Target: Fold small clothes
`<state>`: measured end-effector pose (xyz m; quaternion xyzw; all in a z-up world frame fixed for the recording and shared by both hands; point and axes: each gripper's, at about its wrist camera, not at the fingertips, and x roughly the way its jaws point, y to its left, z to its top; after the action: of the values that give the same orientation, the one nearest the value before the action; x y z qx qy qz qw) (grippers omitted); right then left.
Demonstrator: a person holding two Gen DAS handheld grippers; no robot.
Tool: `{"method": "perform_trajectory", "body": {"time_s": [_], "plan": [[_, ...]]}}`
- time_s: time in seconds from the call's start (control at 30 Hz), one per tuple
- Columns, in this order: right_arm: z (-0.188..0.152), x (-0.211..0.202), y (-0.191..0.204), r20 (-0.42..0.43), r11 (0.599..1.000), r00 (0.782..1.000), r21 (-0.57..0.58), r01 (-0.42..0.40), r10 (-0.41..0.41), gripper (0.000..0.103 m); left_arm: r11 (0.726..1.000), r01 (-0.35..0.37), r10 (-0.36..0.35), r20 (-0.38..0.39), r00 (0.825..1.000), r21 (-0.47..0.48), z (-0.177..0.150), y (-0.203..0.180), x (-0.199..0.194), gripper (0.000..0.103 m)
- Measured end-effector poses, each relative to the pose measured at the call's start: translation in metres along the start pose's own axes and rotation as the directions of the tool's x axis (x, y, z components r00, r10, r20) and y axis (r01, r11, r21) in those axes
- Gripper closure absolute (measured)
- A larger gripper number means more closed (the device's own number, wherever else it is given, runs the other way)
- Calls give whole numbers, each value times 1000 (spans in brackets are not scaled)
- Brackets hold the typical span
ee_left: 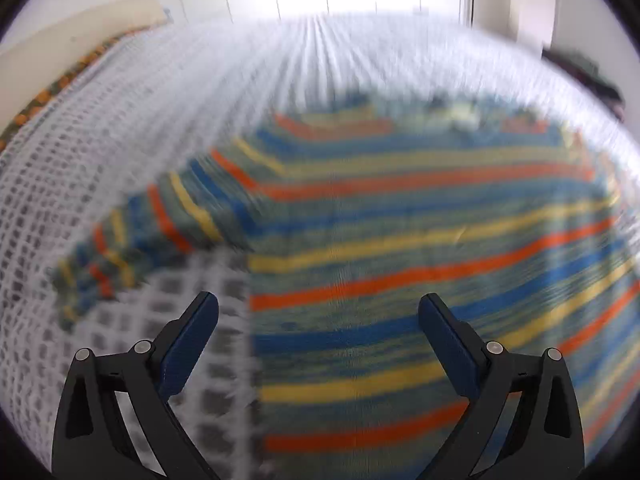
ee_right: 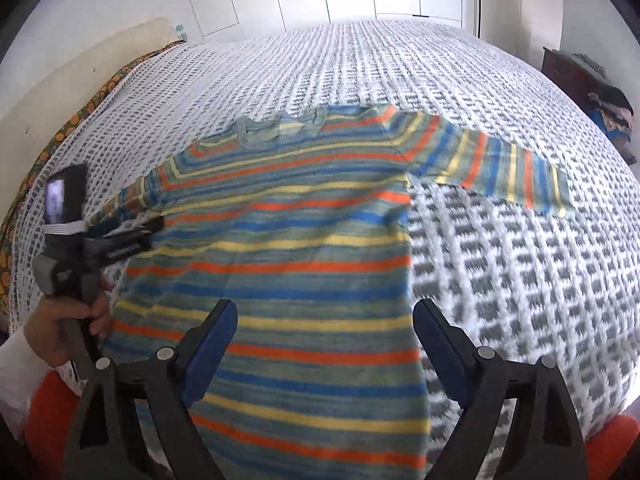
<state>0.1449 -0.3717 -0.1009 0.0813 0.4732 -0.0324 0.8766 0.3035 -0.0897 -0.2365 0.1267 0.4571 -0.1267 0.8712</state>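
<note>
Both grippers, left gripper (ee_left: 318, 308) and right gripper (ee_right: 325, 316), gape wide and empty; grabbing the sweater (ee_right: 304, 248) may also snag the bedspread (ee_right: 500, 240).

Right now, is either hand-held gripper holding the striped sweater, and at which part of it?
Neither. The left hand-held gripper and the right hand-held gripper both stand open above the sweater, which lies flat on the bedspread.

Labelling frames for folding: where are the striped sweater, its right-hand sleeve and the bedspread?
striped sweater (ee_right: 288, 264): right wrist view, middle of the body.
sleeve (ee_right: 504, 160): right wrist view, mid-length.
bedspread (ee_right: 400, 64): right wrist view, bare patch beyond the collar.
</note>
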Motion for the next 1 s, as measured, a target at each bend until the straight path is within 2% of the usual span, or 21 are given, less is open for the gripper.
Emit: {"method": "perform_trajectory", "body": {"time_s": [0.03,0.17,0.3,0.43,0.57,0.67,0.8,1.0], "plan": [[3,6,15,17,1000,1000,-20,3,-2,14,1000,12,-12,-44,999,3,-4,-2,17,1],[16,21,34,76,996,995,-66,65,-60,12,990,104,-105,-7,994,-94,-13,17,20,1],[31,40,26,57,997,995,-22,78,-77,11,973,181,-185,-20,982,-145,-11,27,30,1],[32,52,22,31,996,995,-6,91,-91,7,981,150,-155,-26,988,-121,-12,22,29,1],[8,83,15,-21,995,995,-23,100,-100,6,980,154,-158,-26,987,-125,-10,19,28,1],[-14,117,1,-114,995,989,-3,97,-96,2,979,157,-161,-26,987,-128,-10,19,28,1],[-26,127,-3,-61,996,995,-34,77,-79,0,980,151,-156,-29,987,-127,-8,20,31,1],[-28,130,-3,-56,996,995,-36,83,-85,0,980,152,-157,-29,987,-127,-8,20,31,1]]}}
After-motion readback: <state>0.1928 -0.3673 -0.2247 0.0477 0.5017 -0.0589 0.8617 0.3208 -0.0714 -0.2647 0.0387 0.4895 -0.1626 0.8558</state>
